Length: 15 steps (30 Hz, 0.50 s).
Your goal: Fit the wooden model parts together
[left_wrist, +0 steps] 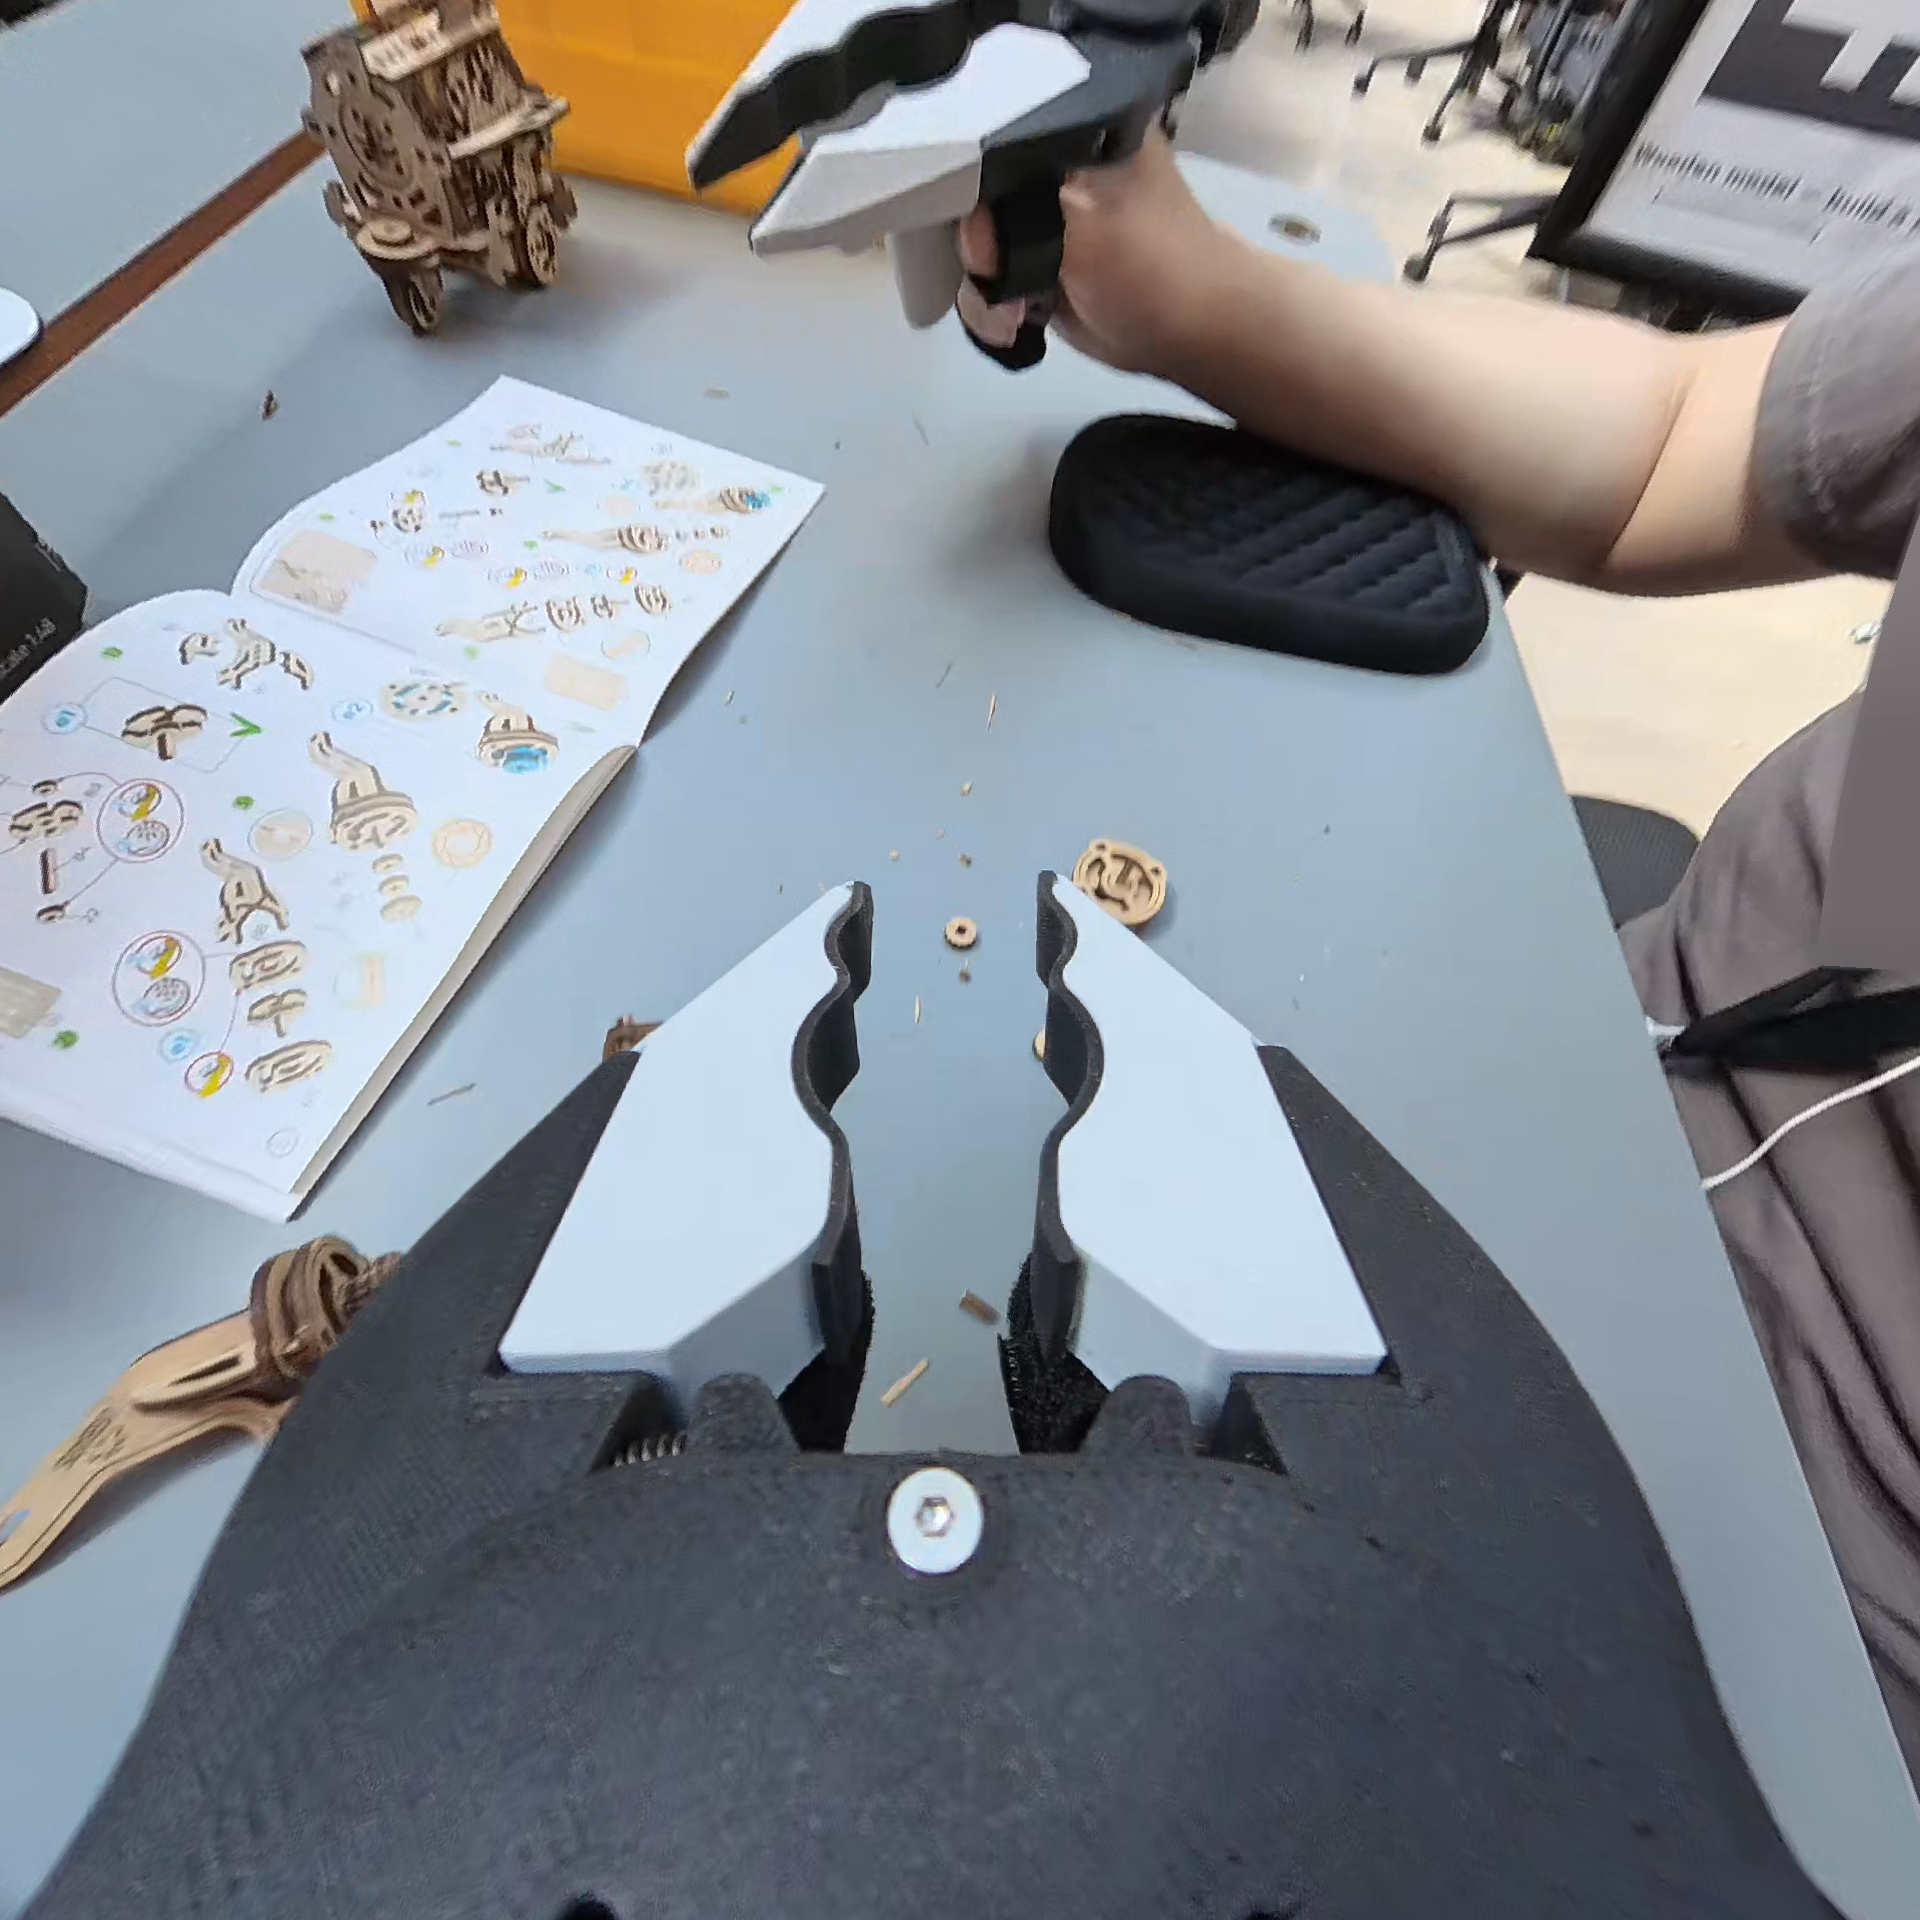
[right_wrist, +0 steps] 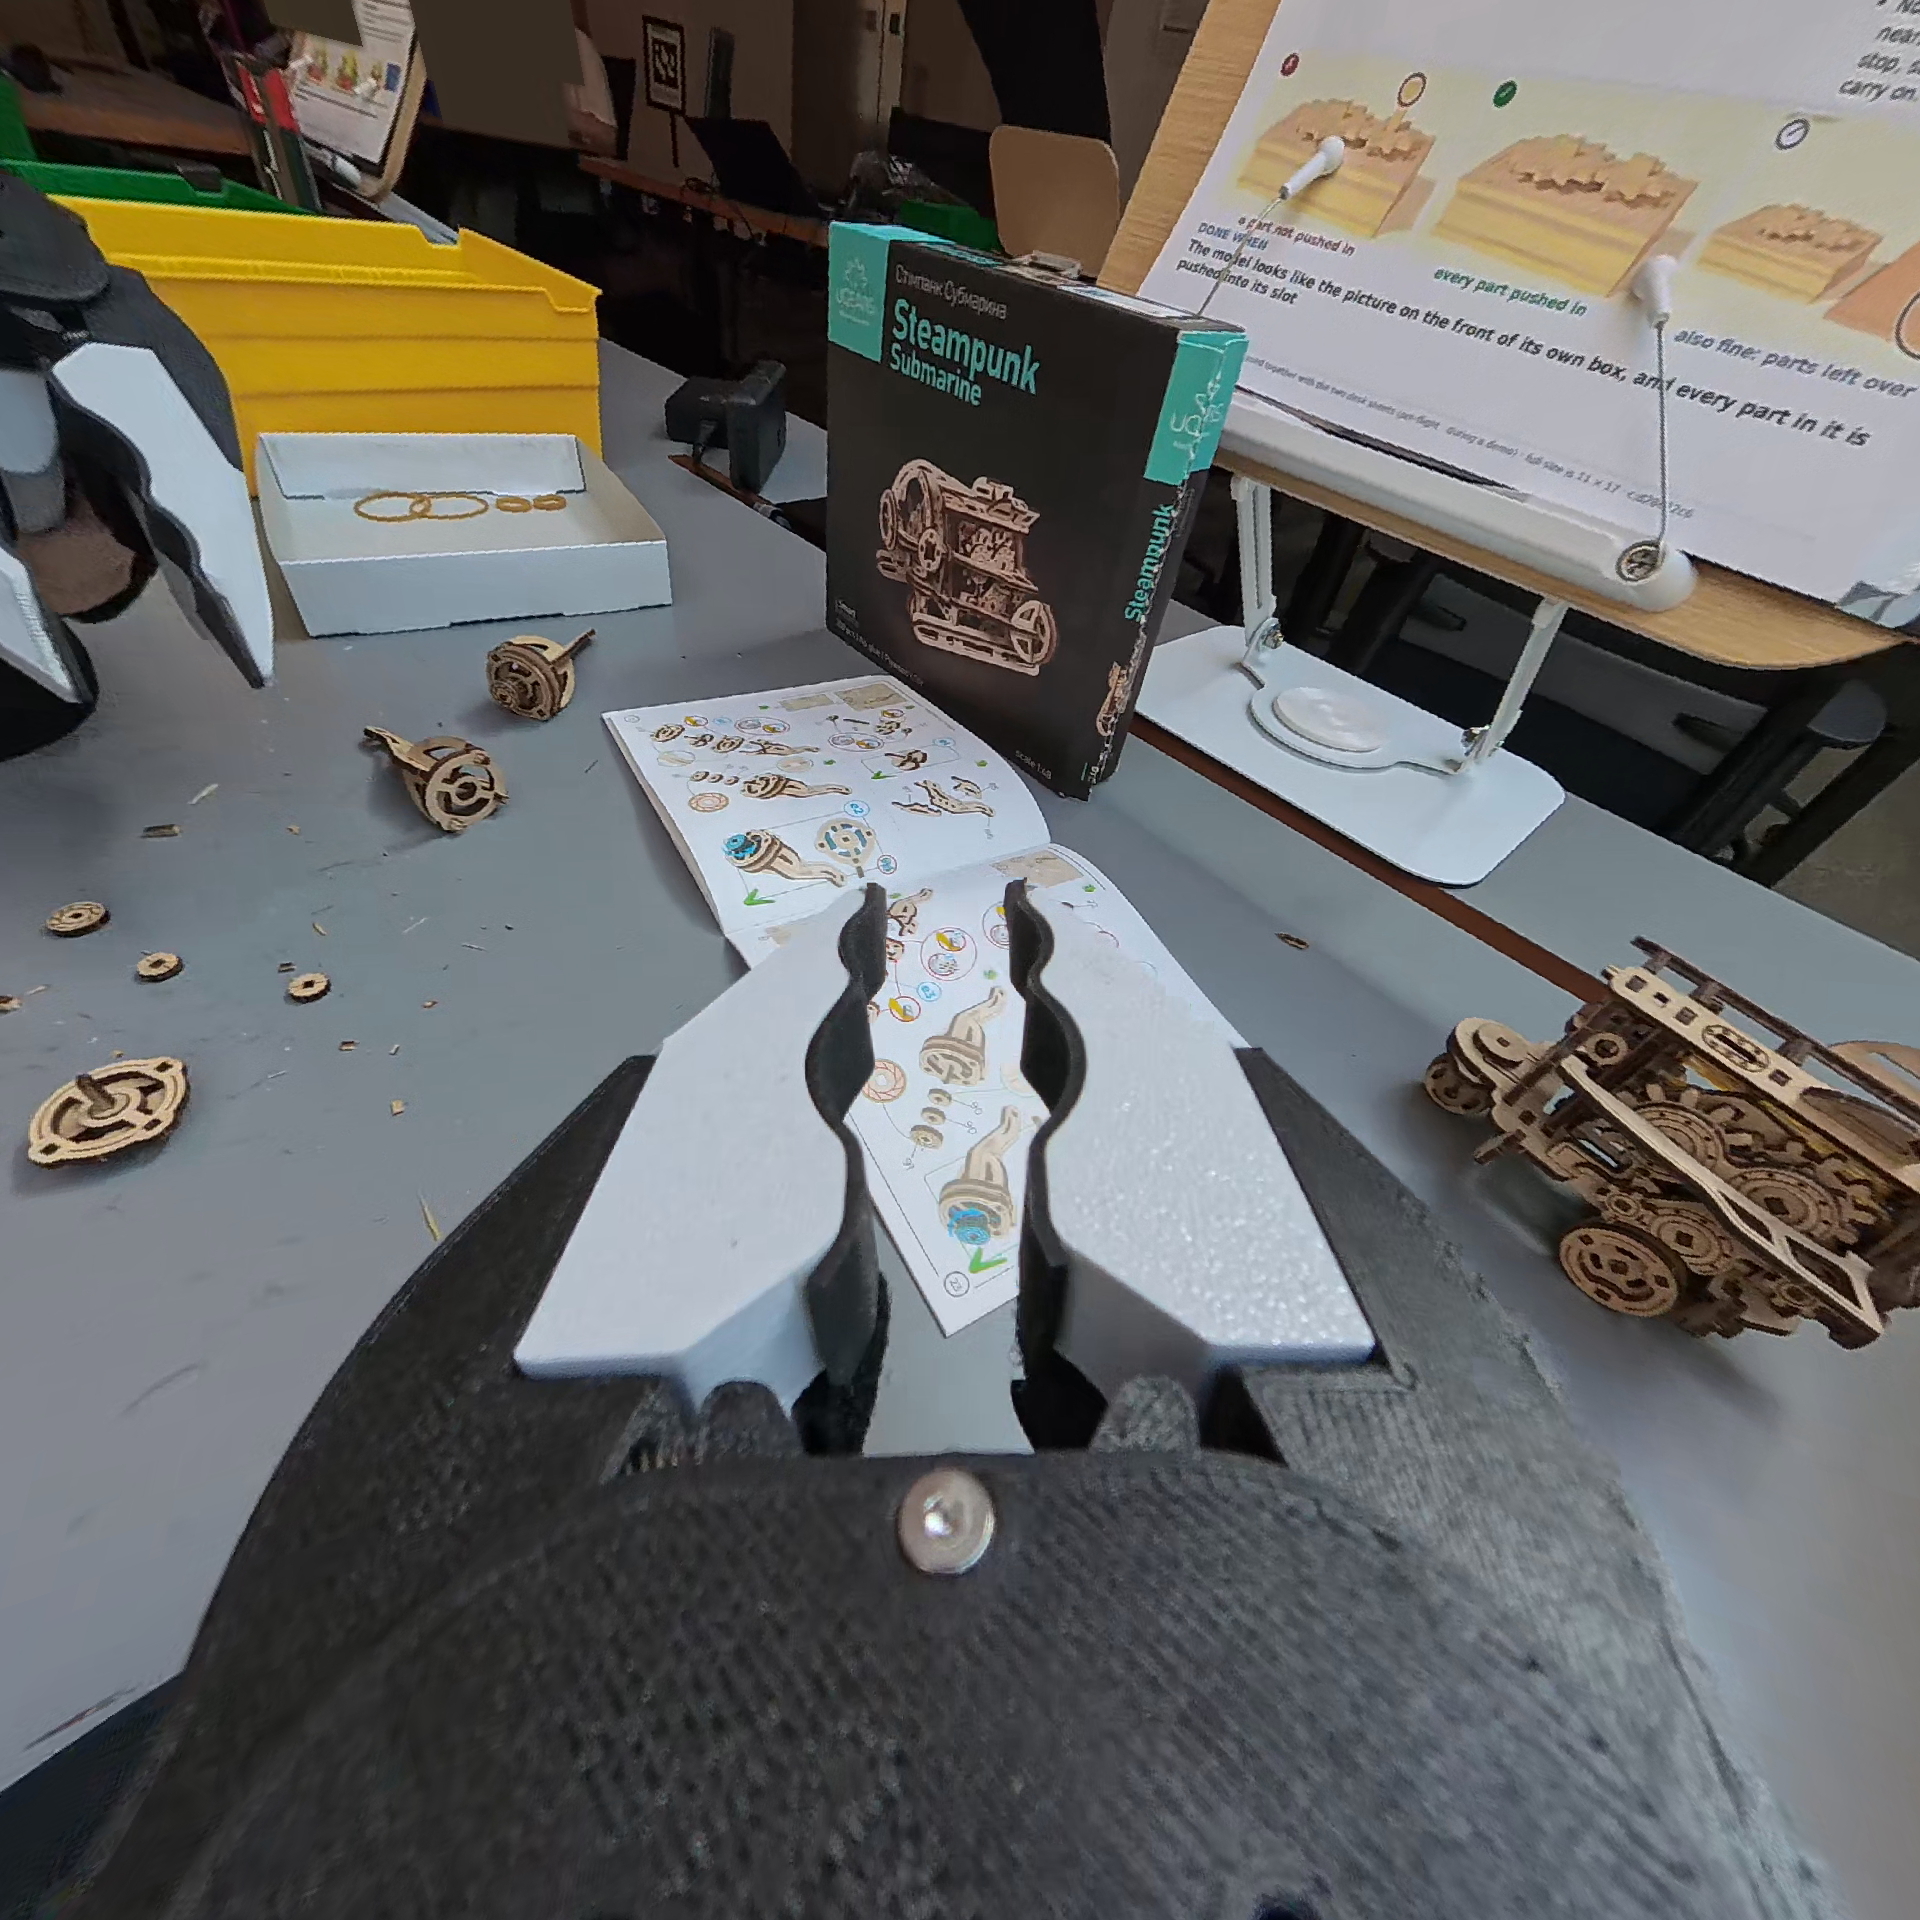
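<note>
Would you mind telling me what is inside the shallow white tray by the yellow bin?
The white tray holds thin wooden rings: two large, two small. Its near wall hides the front floor.

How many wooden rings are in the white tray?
4 in the white tray: two large overlapping rings at left, two small rings at right; more may be hidden.

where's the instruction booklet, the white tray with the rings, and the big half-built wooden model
instruction booklet (right_wrist: 831,790): right wrist view, on its open far page
white tray (right_wrist: 478,592): right wrist view, on its front wall
wooden model (right_wrist: 1704,1153): right wrist view, on its geared side
</note>
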Each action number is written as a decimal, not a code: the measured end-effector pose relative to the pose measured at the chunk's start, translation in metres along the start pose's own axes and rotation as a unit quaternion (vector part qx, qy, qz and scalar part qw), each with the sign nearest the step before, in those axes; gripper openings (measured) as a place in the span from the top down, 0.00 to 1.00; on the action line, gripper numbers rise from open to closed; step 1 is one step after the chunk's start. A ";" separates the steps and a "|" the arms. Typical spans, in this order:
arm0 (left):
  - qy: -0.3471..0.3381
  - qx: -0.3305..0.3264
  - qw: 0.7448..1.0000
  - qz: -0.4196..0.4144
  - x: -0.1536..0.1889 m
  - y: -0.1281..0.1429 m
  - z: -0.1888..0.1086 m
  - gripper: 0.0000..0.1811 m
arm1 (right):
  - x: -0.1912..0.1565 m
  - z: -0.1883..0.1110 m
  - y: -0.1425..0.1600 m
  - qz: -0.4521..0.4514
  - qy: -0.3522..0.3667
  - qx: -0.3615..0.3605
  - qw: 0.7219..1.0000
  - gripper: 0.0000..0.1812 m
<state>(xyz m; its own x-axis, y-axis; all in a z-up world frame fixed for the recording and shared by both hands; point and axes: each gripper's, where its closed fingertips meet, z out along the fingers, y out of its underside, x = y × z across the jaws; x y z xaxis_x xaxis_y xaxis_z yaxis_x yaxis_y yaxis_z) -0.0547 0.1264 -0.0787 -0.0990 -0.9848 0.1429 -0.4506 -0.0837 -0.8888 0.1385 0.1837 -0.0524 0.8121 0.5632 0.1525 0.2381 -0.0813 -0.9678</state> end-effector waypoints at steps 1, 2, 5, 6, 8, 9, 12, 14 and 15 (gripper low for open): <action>0.010 0.024 1.000 -0.009 0.002 -0.007 0.002 0.84 | 0.007 -0.003 -0.001 0.010 0.012 0.007 1.000 0.89; 0.022 0.038 0.999 -0.014 0.005 -0.012 0.004 0.83 | 0.015 -0.006 -0.003 0.025 0.023 0.016 0.999 0.89; 0.022 0.059 0.998 0.001 0.010 -0.019 0.006 0.83 | 0.035 -0.019 -0.010 0.067 0.048 0.057 0.995 0.90; 0.015 0.061 0.998 0.008 0.010 -0.019 0.005 0.84 | 0.039 -0.023 -0.012 0.076 0.051 0.068 0.994 0.91; 0.006 0.062 0.998 0.014 0.007 -0.018 0.003 0.85 | 0.043 -0.026 -0.012 0.082 0.053 0.075 0.992 0.93; 0.005 0.067 0.998 0.009 0.006 -0.018 0.002 0.85 | 0.044 -0.026 -0.010 0.081 0.051 0.072 0.993 0.94; 0.021 0.083 0.996 -0.021 0.003 -0.020 -0.001 0.86 | 0.042 -0.024 -0.003 0.066 0.042 0.048 0.996 0.96; 0.022 0.085 0.996 -0.029 0.001 -0.020 -0.003 0.87 | 0.042 -0.023 0.002 0.044 0.046 0.032 0.997 0.97; 0.019 0.086 0.996 -0.028 0.000 -0.019 -0.004 0.87 | 0.042 -0.023 0.004 0.032 0.048 0.024 0.998 0.97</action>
<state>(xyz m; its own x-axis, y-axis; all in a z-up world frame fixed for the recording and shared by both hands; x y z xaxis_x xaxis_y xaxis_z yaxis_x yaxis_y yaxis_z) -0.0495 0.1290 -0.0597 -0.1132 -0.9714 0.2086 -0.2988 -0.1669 -0.9396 0.1858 0.1888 -0.0449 0.8729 0.4761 0.1069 0.1606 -0.0734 -0.9843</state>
